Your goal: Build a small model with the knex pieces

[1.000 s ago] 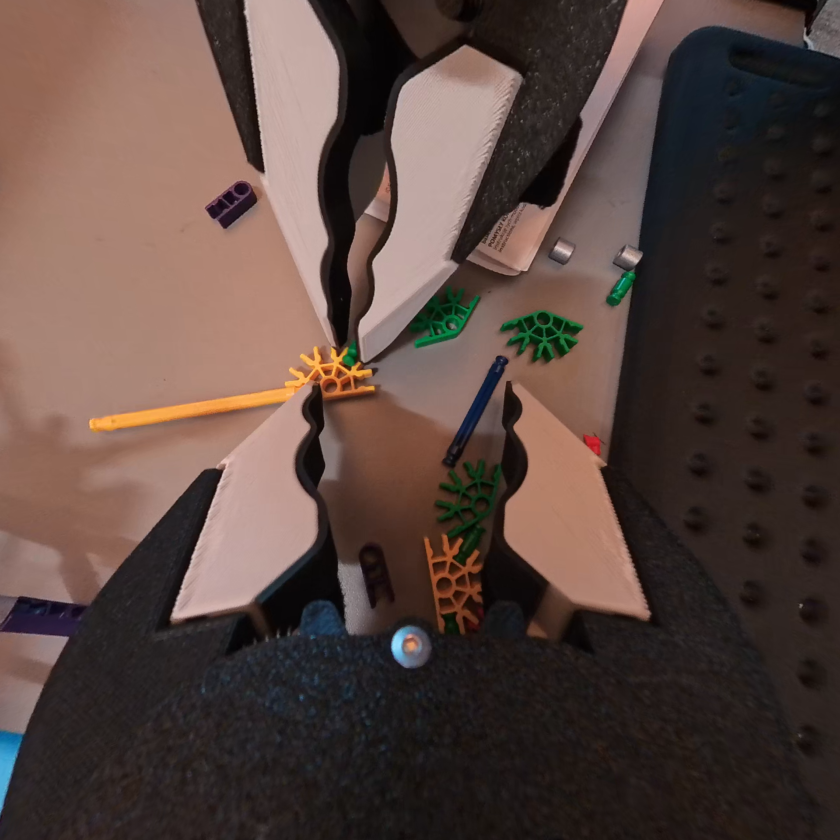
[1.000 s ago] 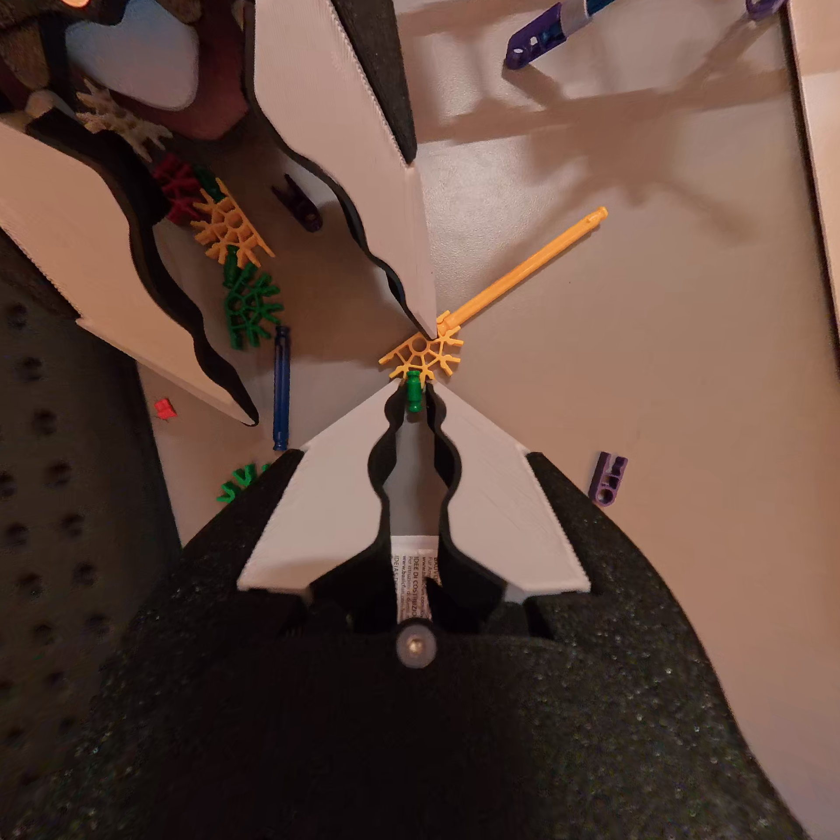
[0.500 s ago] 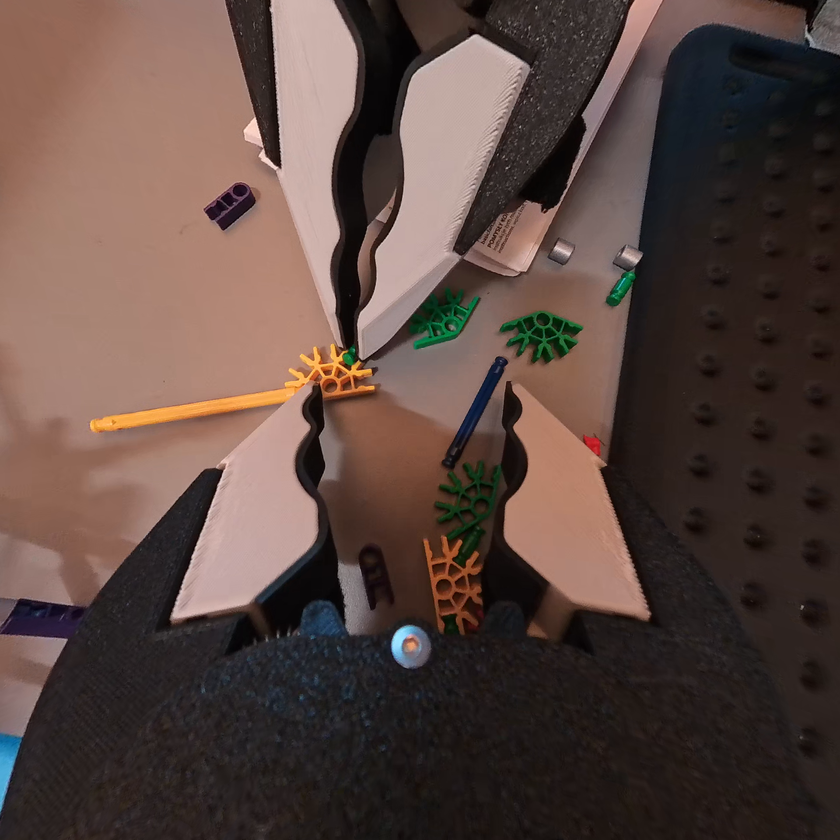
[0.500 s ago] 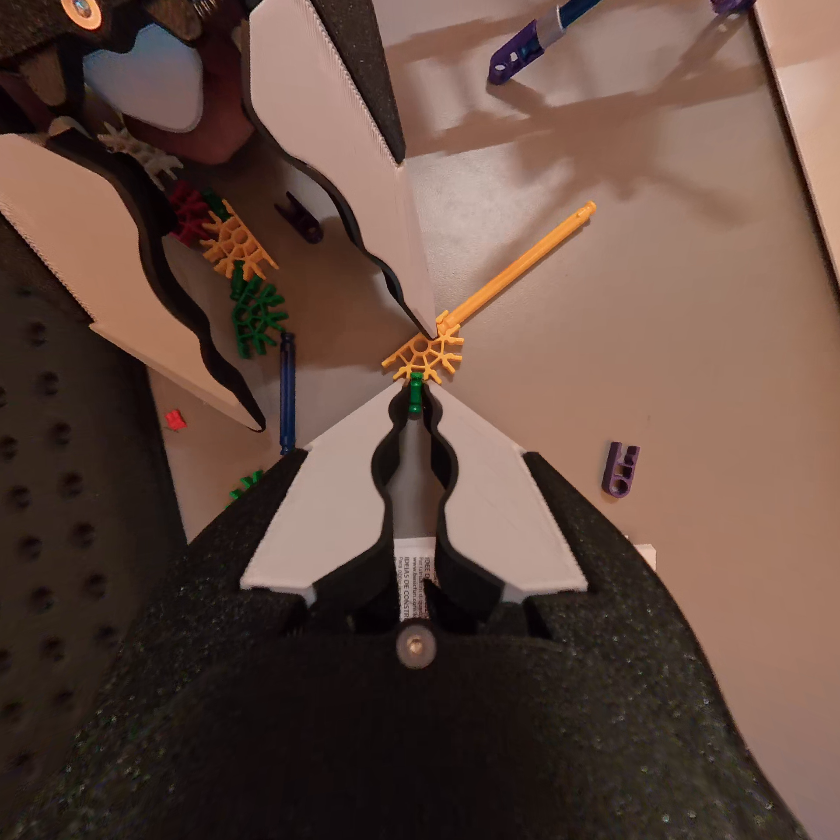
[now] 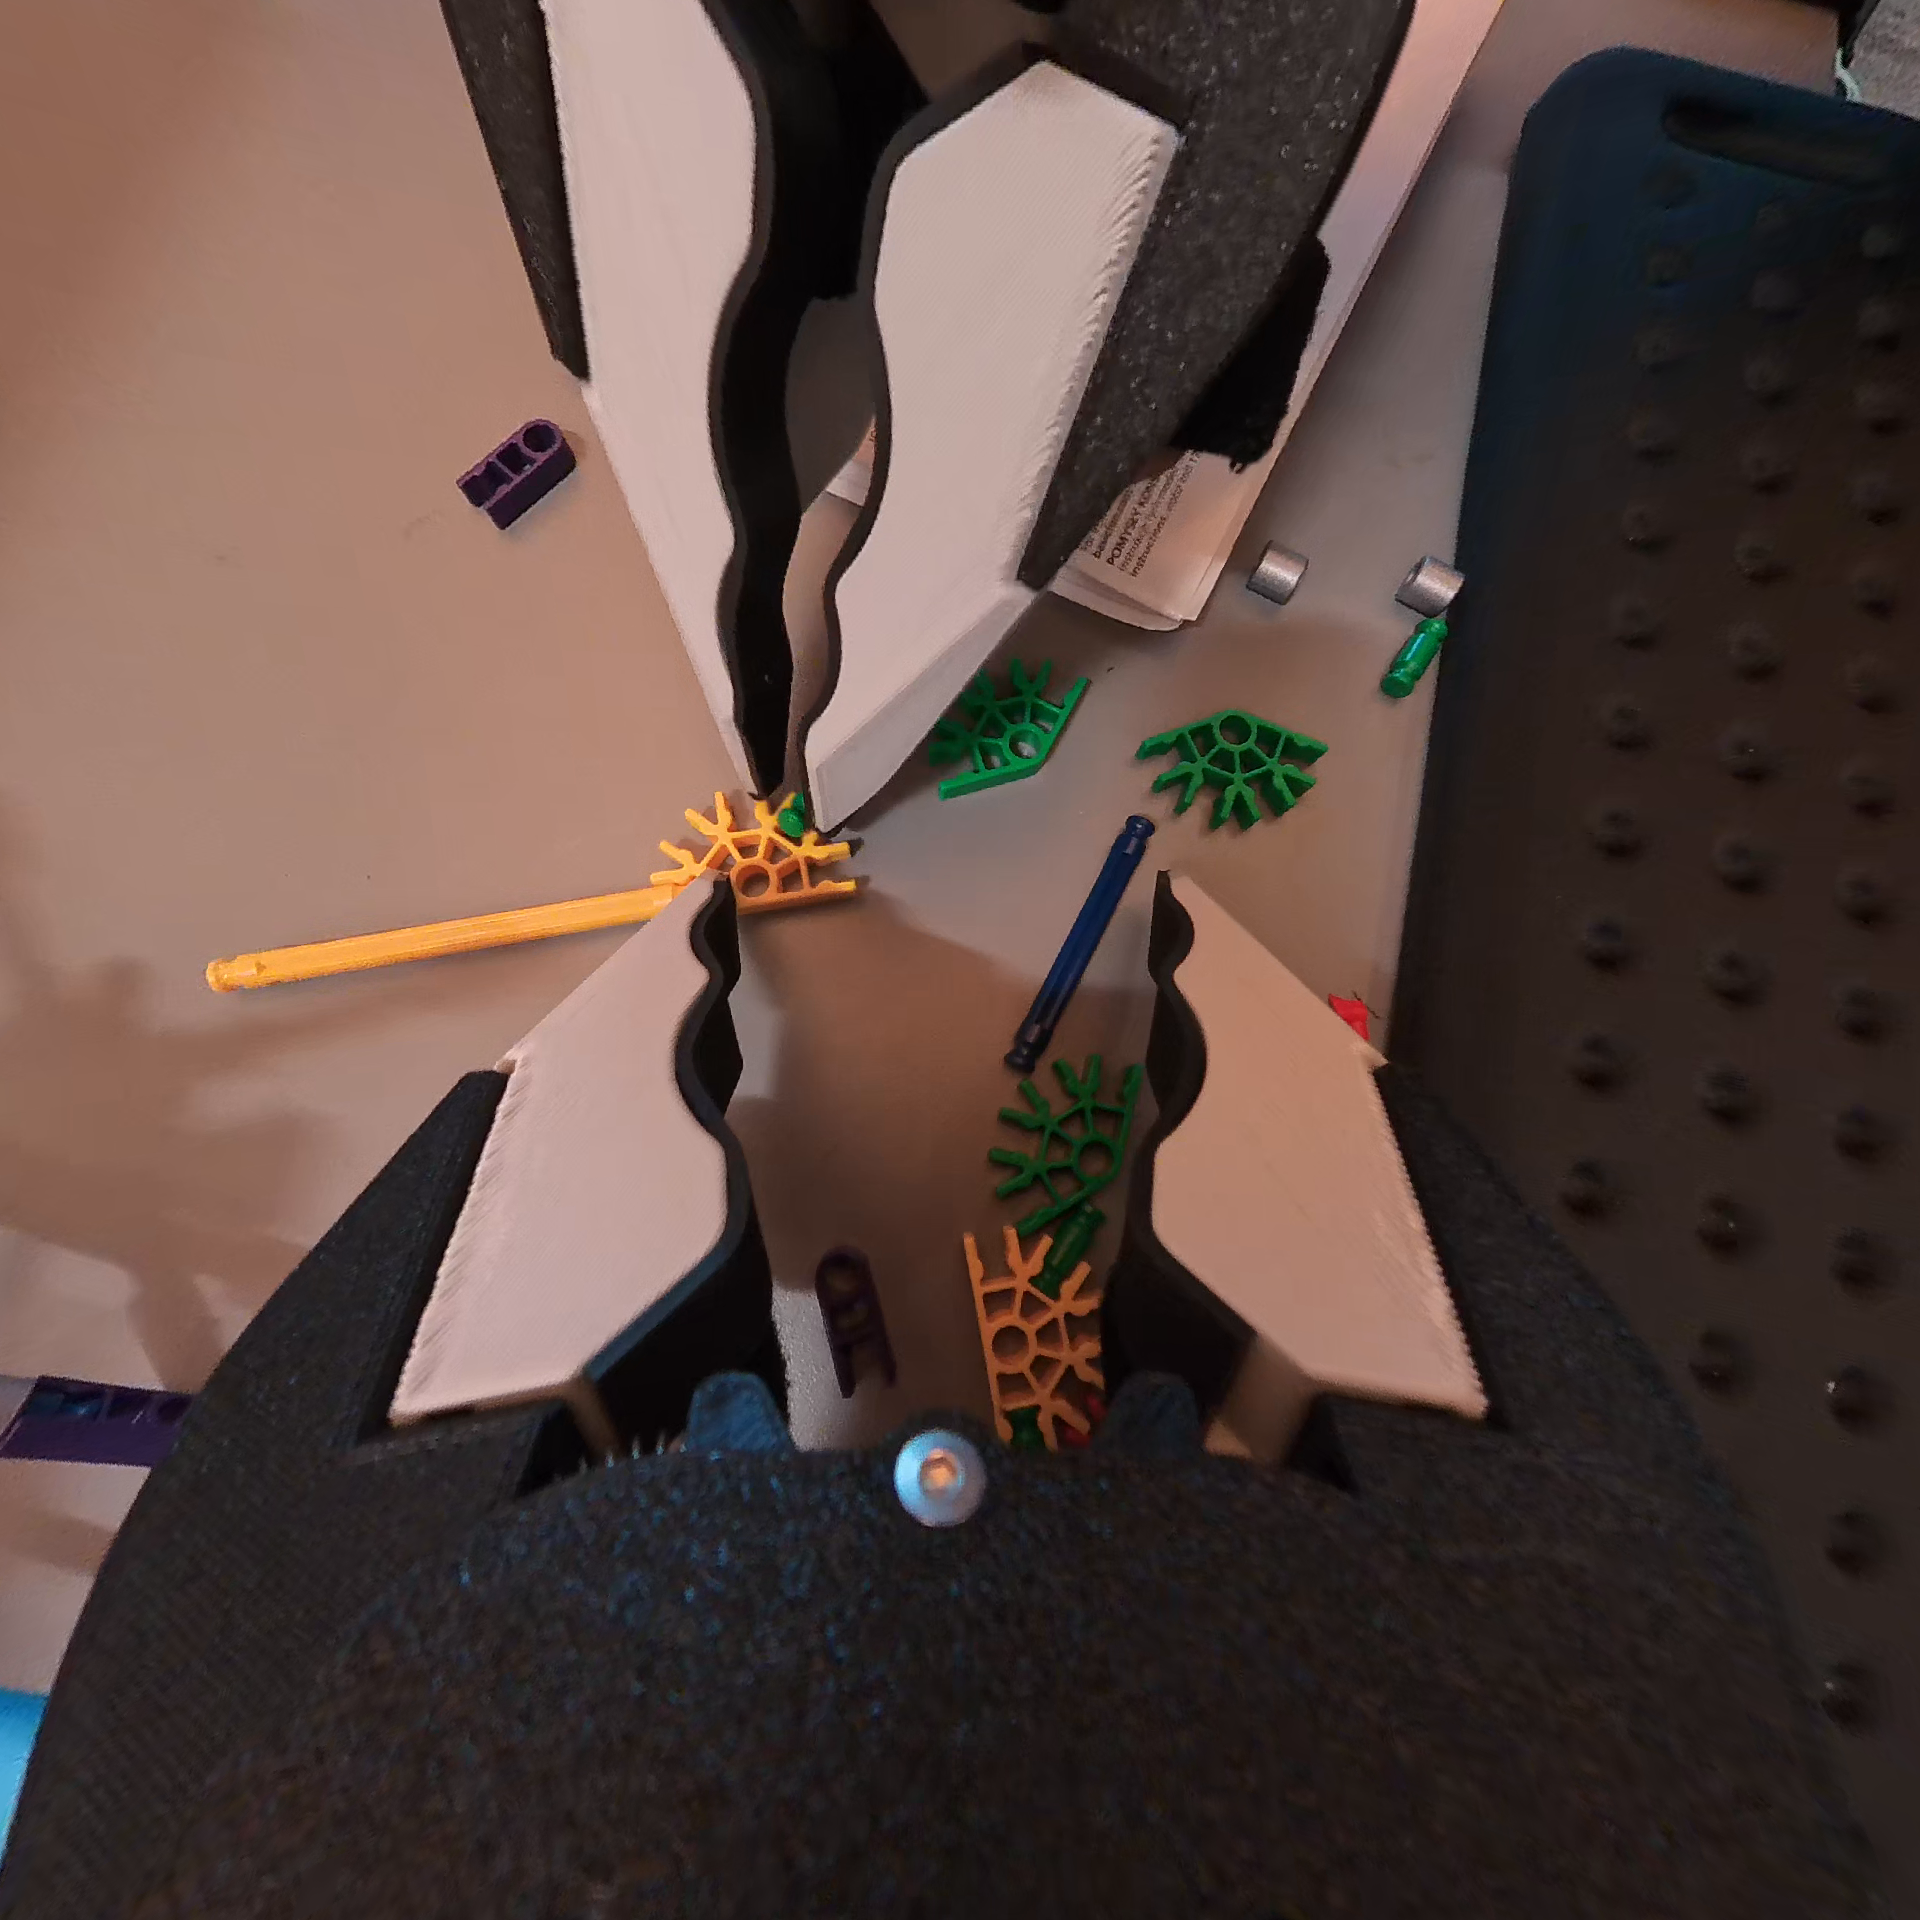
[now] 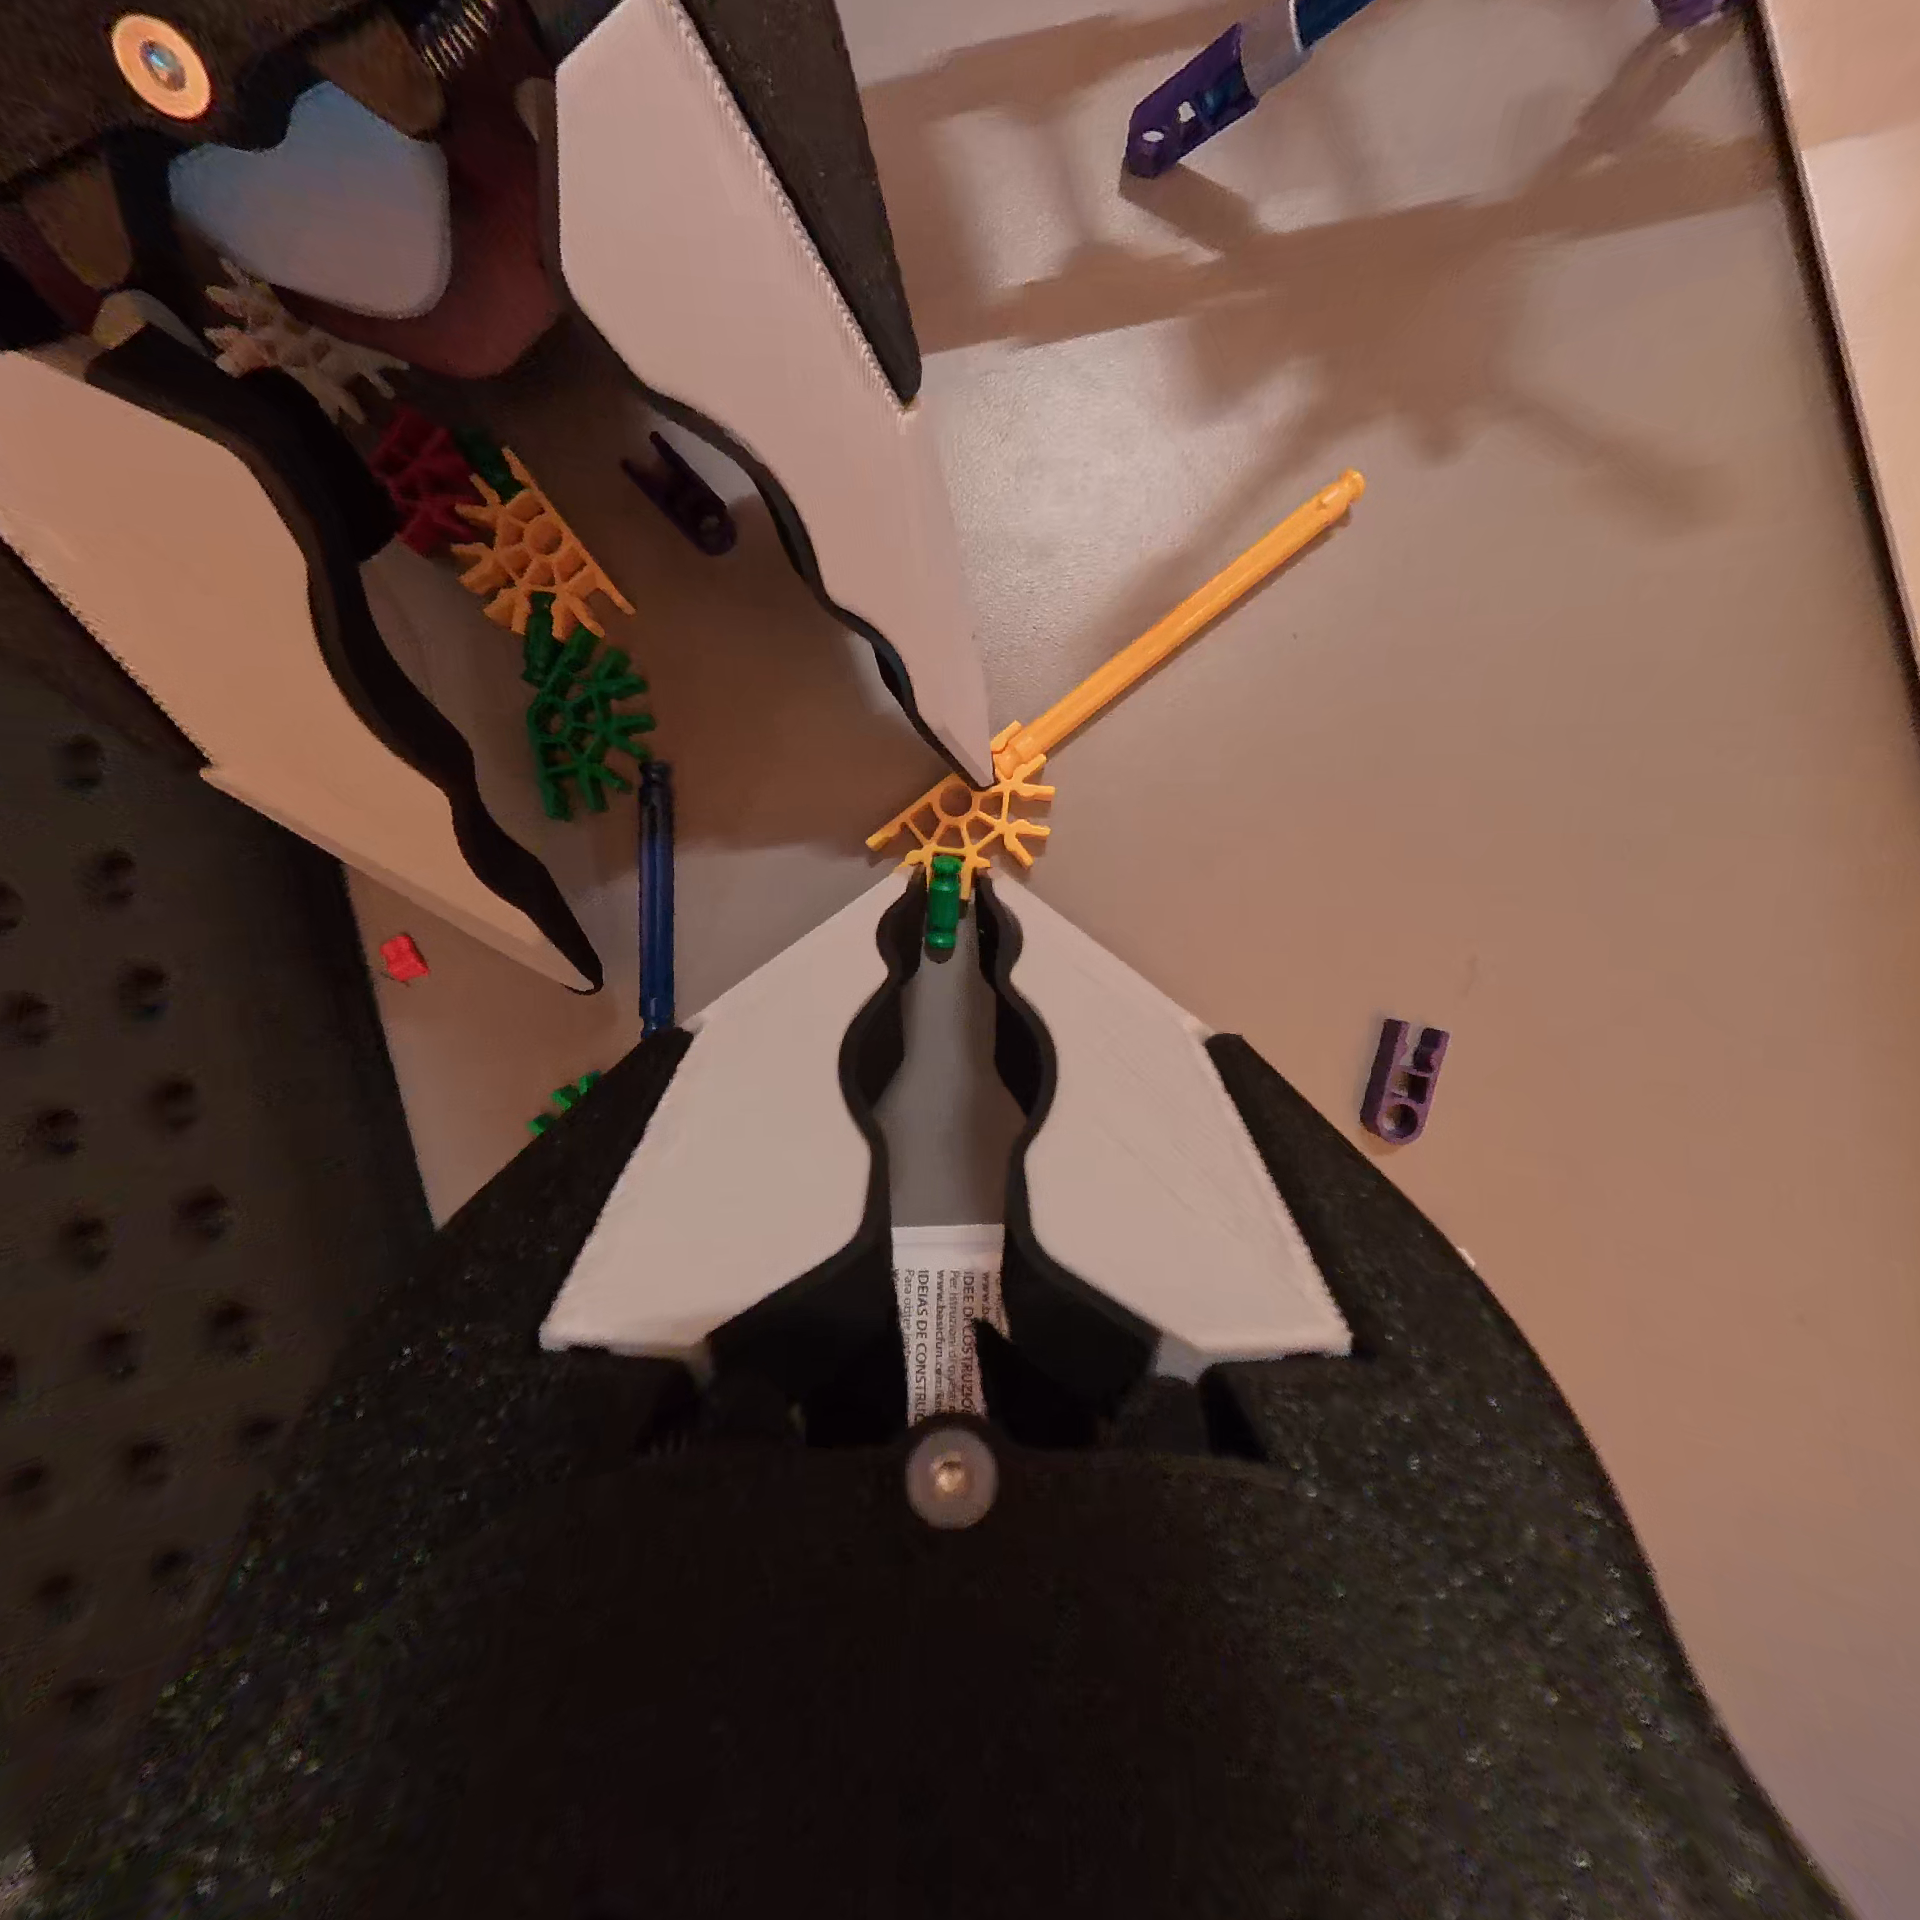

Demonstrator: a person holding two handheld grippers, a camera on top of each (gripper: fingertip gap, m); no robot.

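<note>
The short green rod (image 6: 943, 902) is mostly hidden in the left wrist view, only its tip (image 5: 793, 817) showing between the right gripper's (image 5: 790, 800) fingertips. At 6 o'clock there, the yellow connector (image 5: 1029, 1340) and a red piece run under the left gripper's (image 5: 935, 914) body. The purple-and-blue assembly (image 6: 1216, 88) is cut off at 12 o'clock. The printed leaflet (image 5: 1143, 540) lies largely covered.
</note>
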